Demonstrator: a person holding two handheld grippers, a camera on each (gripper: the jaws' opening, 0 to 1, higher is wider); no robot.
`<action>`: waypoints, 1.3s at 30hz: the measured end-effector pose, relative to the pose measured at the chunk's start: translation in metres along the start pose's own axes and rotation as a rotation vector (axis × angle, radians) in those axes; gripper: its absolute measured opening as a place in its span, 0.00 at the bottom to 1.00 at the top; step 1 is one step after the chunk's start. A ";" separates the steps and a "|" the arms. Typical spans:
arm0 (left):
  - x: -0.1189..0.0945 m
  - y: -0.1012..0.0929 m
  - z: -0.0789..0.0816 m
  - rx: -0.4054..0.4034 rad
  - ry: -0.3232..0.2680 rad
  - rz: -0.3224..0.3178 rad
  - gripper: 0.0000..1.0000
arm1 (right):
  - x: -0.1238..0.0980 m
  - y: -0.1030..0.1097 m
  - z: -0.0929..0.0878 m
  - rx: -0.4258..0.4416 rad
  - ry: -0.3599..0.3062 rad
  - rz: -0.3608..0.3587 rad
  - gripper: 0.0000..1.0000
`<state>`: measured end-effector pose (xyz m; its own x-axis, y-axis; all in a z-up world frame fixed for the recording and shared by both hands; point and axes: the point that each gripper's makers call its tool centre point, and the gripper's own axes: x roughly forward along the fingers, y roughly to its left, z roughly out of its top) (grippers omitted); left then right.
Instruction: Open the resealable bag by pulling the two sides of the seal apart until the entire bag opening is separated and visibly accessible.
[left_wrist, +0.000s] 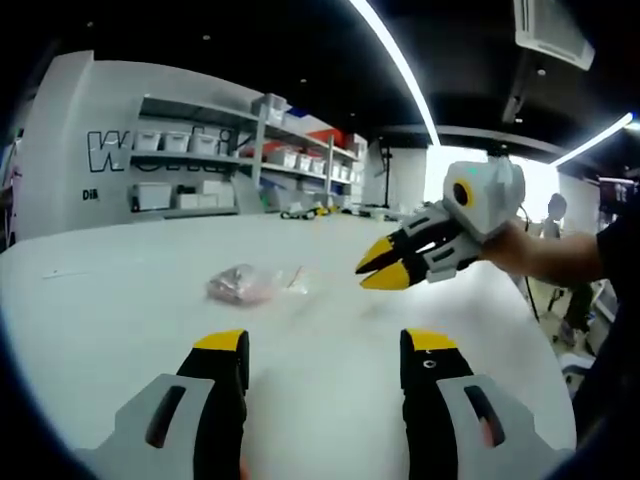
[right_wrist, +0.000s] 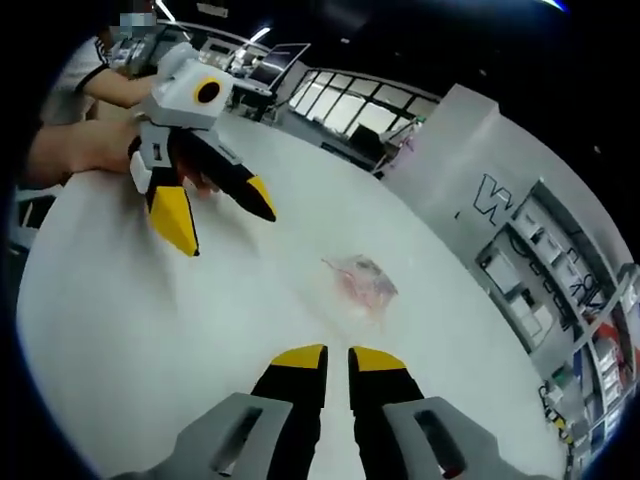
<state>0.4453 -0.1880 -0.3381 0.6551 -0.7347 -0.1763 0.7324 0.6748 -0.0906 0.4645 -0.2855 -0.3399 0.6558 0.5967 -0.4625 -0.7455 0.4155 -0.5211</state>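
Left gripper view: my left claw (left_wrist: 325, 345) rises from six o'clock, jaws spread wide and holding nothing. The resealable bag (left_wrist: 245, 285) lies flat on the white counter (left_wrist: 120, 300), up toward eleven o'clock from my tips and well clear of them. It is clear plastic with something pinkish inside. My right claw (left_wrist: 385, 268) comes in from three o'clock, tips close together, hanging above the counter to the bag's right, gripping nothing.

Right gripper view: my right claw (right_wrist: 337, 358) shows its jaws nearly closed, just a narrow slit, empty. The bag (right_wrist: 362, 282) sits at twelve o'clock just beyond the tips. My left claw (right_wrist: 225, 225) hovers at ten o'clock, jaws parted, off the counter (right_wrist: 110, 320).

I judge this is the approach. I cannot make out the seal edge yet, so I'd find it first. Then each claw should pinch one film layer only, just below the seal, and pull steadily outward along its full length.
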 end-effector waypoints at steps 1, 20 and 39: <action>0.000 0.000 0.000 0.001 0.000 0.000 0.61 | -0.001 0.001 -0.001 0.007 -0.003 0.000 0.05; 0.000 -0.001 -0.002 0.004 0.008 0.003 0.61 | -0.013 0.006 -0.010 0.111 -0.040 -0.024 0.08; 0.000 -0.001 -0.004 0.011 0.013 0.007 0.60 | -0.017 0.013 -0.008 0.217 -0.095 -0.021 0.18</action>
<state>0.4438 -0.1886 -0.3421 0.6575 -0.7293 -0.1892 0.7302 0.6787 -0.0784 0.4446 -0.2960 -0.3447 0.6652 0.6438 -0.3783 -0.7465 0.5606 -0.3585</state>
